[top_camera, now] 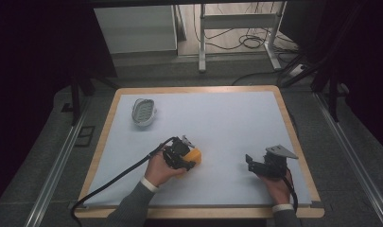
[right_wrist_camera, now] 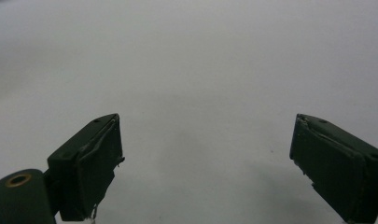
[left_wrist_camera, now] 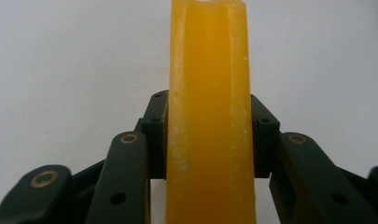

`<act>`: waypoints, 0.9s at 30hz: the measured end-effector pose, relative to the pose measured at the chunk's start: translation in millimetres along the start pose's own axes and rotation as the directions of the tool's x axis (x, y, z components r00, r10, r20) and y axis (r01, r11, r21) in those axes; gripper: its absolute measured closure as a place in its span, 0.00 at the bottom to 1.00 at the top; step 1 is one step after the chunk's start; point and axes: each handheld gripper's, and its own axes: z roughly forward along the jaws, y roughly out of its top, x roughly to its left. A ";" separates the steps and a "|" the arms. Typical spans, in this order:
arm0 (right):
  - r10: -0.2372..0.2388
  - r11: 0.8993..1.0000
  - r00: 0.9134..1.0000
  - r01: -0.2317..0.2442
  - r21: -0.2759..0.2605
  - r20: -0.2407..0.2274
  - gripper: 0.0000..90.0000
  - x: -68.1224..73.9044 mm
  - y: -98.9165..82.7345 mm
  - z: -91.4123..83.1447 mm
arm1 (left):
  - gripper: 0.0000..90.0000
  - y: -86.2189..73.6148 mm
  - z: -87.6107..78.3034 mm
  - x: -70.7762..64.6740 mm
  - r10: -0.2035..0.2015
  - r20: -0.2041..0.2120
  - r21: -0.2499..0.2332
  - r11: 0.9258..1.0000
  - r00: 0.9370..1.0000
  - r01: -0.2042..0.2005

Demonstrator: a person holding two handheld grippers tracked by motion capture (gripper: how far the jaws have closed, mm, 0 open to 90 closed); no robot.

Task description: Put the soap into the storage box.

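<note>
Two claws: left claw (left_wrist_camera: 207, 140) clamps waxy orange block (left_wrist_camera: 209, 116); right claw (right_wrist_camera: 205, 163) spread wide over matte white tabletop (right_wrist_camera: 200, 60).

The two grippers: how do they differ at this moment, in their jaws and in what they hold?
The left gripper has its jaws closed on an orange bar, while the right gripper has its jaws wide apart with nothing between them. In the high view the right gripper carries a grey plate on top; on the left gripper I cannot tell. Both are black, hand-held, and over the white table.
</note>
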 end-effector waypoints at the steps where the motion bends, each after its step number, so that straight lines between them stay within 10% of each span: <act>1: 0.001 1.000 1.000 -0.001 0.001 -0.001 0.11 -0.1 0.0 -0.2 | 0.68 -0.2 -0.6 0.4 0.000 -0.003 -0.005 1.000 1.000 0.000; 27: 0.002 1.000 1.000 -0.002 -0.011 0.004 0.11 -0.1 -0.4 -1.3 | 0.68 1.3 -37.7 22.8 -0.011 -0.015 -0.081 0.997 1.000 0.009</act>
